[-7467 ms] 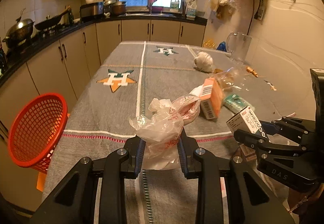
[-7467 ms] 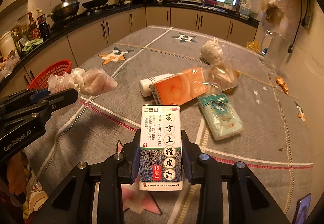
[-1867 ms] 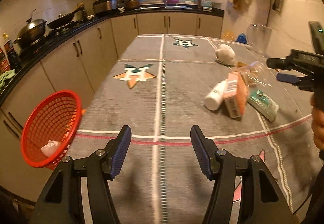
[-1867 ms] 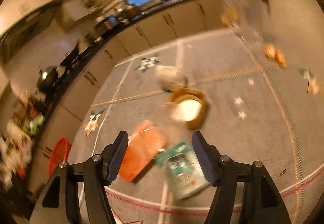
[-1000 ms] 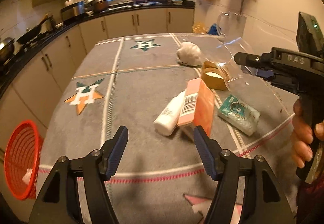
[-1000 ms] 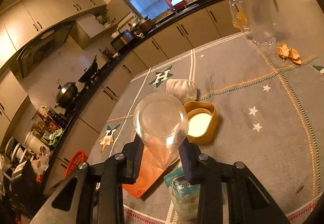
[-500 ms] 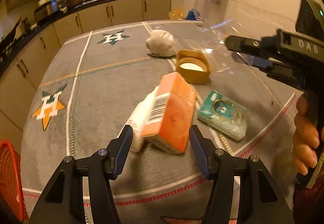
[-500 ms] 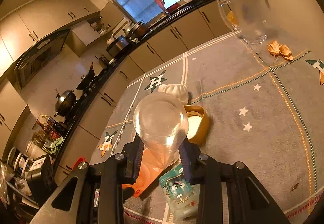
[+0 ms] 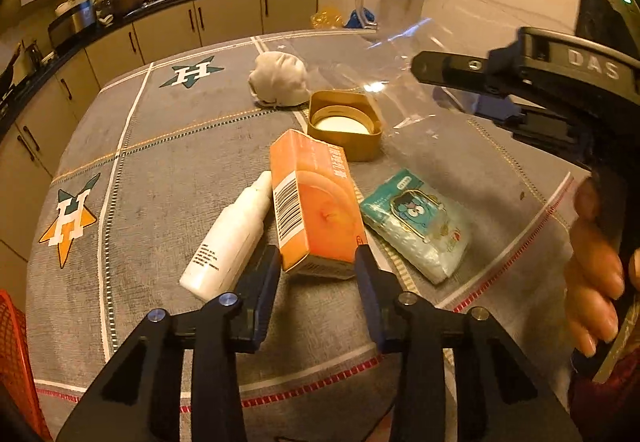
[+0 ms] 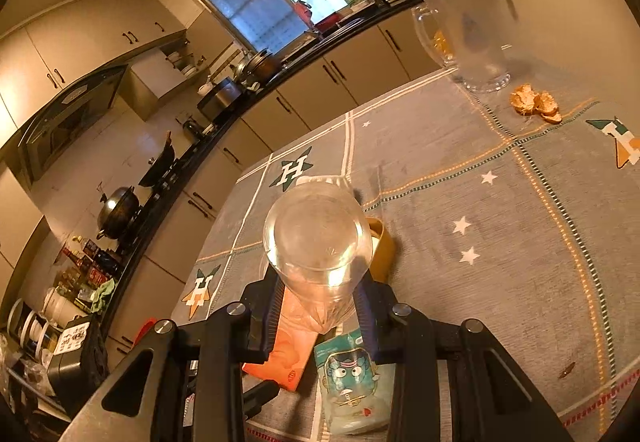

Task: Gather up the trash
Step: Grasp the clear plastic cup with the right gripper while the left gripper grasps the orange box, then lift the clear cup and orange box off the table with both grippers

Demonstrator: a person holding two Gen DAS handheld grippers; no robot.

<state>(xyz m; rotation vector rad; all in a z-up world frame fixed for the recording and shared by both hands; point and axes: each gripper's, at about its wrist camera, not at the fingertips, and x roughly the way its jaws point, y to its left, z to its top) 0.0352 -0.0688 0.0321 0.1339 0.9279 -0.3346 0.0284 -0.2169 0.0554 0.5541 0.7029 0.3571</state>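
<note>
Left gripper (image 9: 316, 262) spread around the orange box's (image 9: 316, 202) near end on the table (image 9: 168, 146), white bottle (image 9: 232, 238) touching its left side, right gripper (image 10: 320, 306) clamped on a clear plastic bottle (image 10: 318, 242) held aloft, red basket (image 9: 12, 354) at table's left edge.

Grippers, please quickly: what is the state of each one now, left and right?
Left gripper: open, its fingers on both sides of the orange box, not yet clamped.
Right gripper: shut on the clear plastic bottle.
</note>
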